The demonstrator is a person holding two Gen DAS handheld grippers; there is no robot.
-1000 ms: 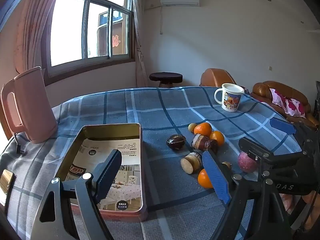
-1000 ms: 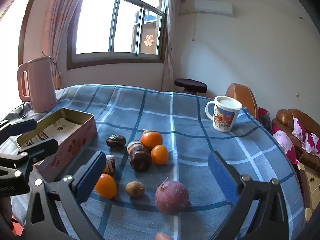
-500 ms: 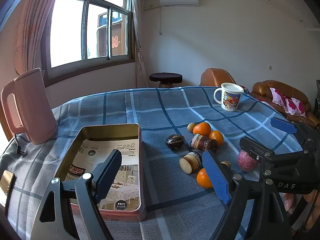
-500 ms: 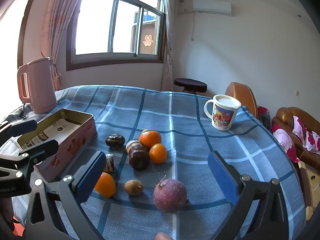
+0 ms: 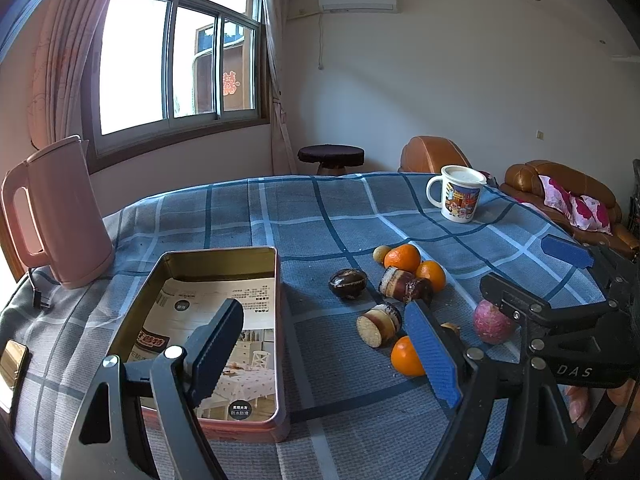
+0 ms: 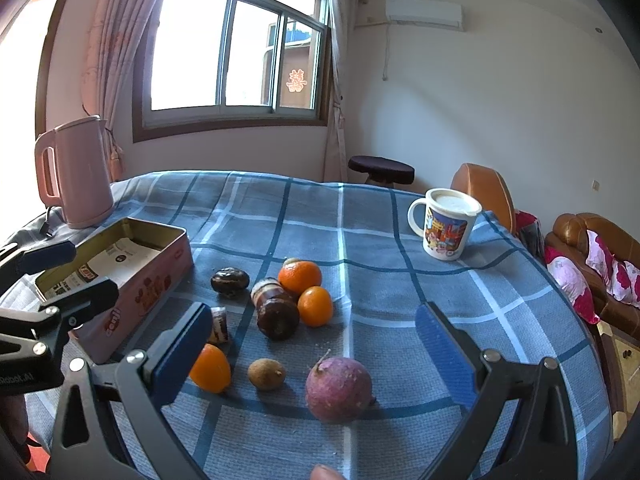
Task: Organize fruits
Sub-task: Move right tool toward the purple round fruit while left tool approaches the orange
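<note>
The desk (image 6: 360,216) is big and round, with a blue checked cloth on it. A pink kettle (image 5: 56,216) stands at the far left edge. Near it lies an open tin box (image 5: 218,258) with printed paper inside.

The left hand-held gripper (image 5: 324,354) hangs above the near end of the box, wide and holding nothing. The right hand-held gripper (image 6: 316,338) hangs low over the fruit, also wide and holding nothing.

A white picture mug (image 6: 446,224) stands at the far right, well apart from the fruit.

The fruit sits on the cloth, just right of the box. A round purple fruit (image 6: 338,388) is nearest to the right hand-held gripper. Beside it are a small brown fruit (image 6: 266,374) and an orange (image 6: 210,368). Farther back, two more oranges (image 6: 300,276) touch a dark brown lump (image 6: 276,314). Another dark round fruit (image 6: 230,280) lies a little to the left.
</note>
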